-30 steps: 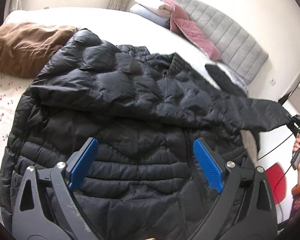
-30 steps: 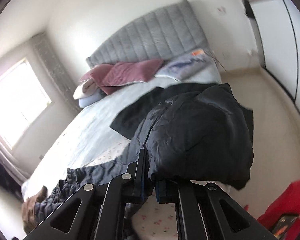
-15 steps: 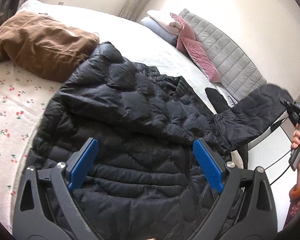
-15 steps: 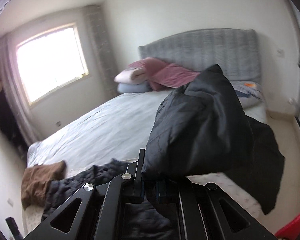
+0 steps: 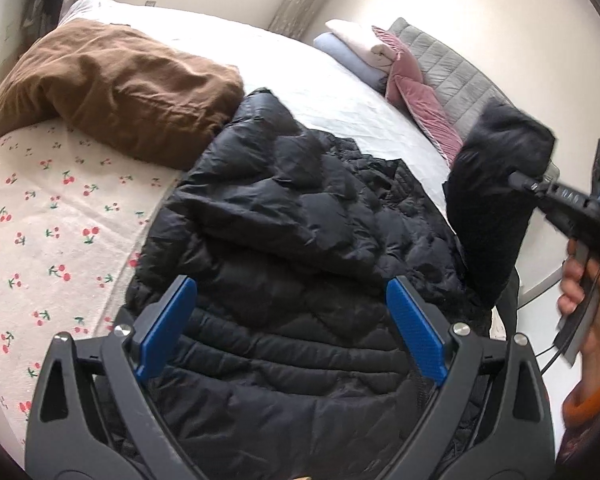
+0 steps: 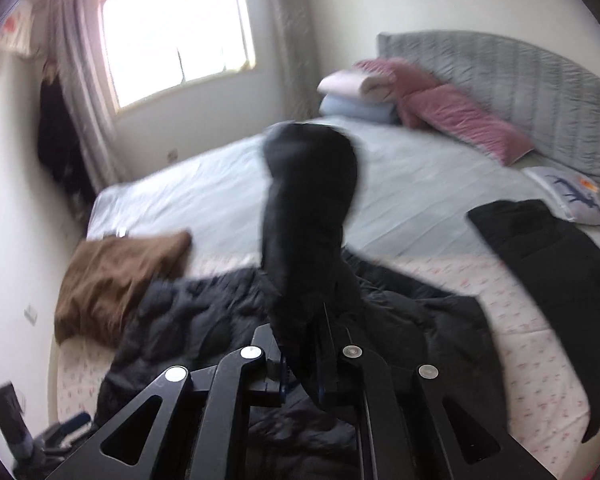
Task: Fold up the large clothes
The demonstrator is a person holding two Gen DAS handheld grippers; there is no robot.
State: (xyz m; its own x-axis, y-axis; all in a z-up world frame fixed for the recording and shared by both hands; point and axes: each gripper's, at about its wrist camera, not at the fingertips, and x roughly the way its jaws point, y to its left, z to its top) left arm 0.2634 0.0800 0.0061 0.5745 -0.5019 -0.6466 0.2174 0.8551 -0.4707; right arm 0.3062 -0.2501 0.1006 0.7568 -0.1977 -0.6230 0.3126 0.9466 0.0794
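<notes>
Now the bed [image 5: 332,92] carries the black puffer jacket [image 5: 300,248] beside a brown cloth [image 5: 112,84], its sleeve [image 6: 308,208] lifted upright by the right gripper [image 6: 304,364] pinching it, left gripper [image 5: 292,336] spread wide above the hem.

Black quilted puffer jacket [image 5: 292,240] spread on near bed edge; right sleeve [image 6: 308,216] lifted upright, blurred.
</notes>
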